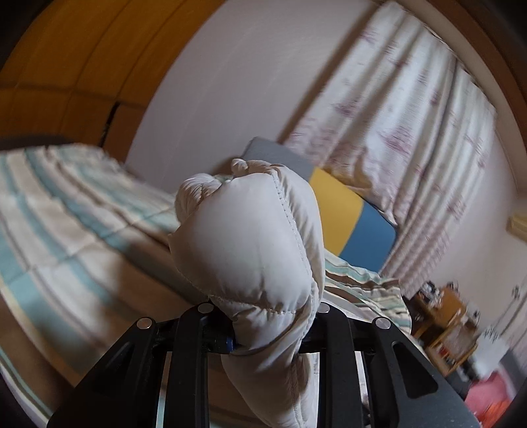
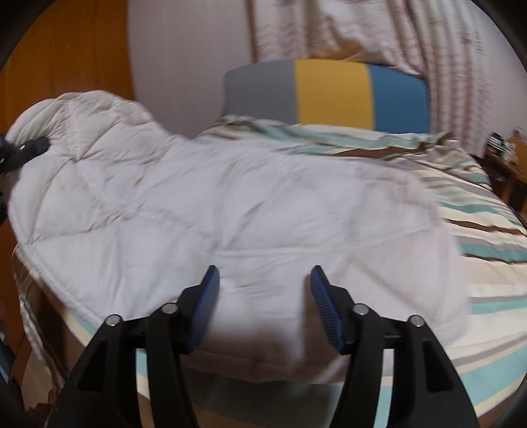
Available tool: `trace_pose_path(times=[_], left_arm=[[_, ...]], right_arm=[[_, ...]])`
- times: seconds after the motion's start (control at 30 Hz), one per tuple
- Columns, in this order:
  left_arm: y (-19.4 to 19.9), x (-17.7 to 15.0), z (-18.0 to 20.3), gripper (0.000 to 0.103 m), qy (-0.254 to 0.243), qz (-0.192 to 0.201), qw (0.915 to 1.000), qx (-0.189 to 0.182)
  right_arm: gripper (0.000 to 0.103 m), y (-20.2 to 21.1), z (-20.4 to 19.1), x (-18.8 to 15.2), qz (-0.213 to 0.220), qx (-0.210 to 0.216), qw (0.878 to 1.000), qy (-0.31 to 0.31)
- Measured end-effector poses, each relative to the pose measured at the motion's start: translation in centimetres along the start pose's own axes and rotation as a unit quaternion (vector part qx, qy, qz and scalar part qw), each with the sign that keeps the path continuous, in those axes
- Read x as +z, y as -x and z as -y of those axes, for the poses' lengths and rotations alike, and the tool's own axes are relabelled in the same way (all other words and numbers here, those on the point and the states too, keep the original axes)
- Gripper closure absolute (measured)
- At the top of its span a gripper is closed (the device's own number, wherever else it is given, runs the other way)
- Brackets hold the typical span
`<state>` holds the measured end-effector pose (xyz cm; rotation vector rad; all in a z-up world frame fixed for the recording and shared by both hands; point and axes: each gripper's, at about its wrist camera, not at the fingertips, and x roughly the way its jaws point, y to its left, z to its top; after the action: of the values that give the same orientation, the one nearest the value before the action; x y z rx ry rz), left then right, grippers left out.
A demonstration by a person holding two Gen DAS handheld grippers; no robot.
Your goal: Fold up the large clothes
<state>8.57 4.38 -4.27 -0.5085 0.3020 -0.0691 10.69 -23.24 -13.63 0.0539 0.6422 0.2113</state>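
Note:
A white quilted puffer jacket lies spread across the striped bed. My left gripper is shut on a bunched end of the jacket and holds it lifted off the bed; the puffy fabric hides its fingertips. The same gripper shows at the far left of the right wrist view, clamped on the jacket's raised end. My right gripper is open and empty, its blue pads hovering just above the jacket's near edge.
The bed has a striped teal, cream and brown cover. A grey, yellow and blue cushion leans at the head, below patterned curtains. A wooden wardrobe stands left. A cluttered wooden shelf stands right of the bed.

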Motion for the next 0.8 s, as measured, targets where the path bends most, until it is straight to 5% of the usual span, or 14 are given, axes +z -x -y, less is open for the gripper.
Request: trace_pose_path(times=[0.33,0.8], left_arm=[[-1.1,-0.7,7.1,0.079,-0.113,-0.001,0.9933,-0.024],[-3.4,-4.6,13.9,0.079,-0.237,-0.023,0.9704,-0.041]], right_arm=[[0.037,3.2,10.4,-1.2,-0.014,-0.155,0.983,-0.097],[0.037,6.6,17.8,-3.6,-0.017,-0.231,0.958,-0.170]])
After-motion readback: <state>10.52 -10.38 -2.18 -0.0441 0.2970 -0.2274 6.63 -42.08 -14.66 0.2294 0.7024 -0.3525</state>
